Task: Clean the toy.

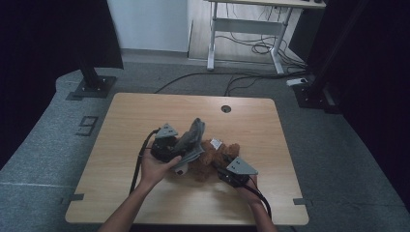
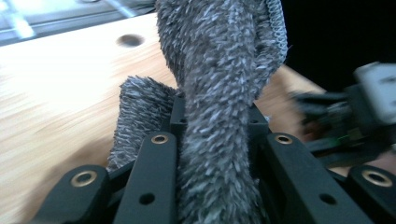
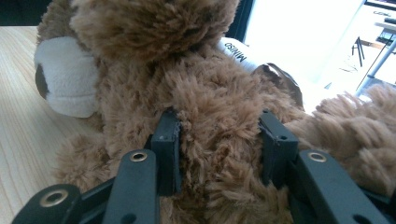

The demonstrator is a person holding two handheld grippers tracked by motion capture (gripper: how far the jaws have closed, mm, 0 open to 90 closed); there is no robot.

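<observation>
High view, centre: left gripper (image 1: 180,153) clamping grey fuzzy cloth (image 1: 192,137), right gripper (image 1: 223,172) squeezing brown teddy bear (image 1: 212,157) on table (image 1: 125,121); risking cloth slipping out if pulled hard.

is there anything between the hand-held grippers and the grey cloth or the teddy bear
Nothing visible. The left hand-held gripper is already shut on the grey fuzzy cloth, and the right hand-held gripper has its jaws pressed into the brown teddy bear on the wooden table.
</observation>
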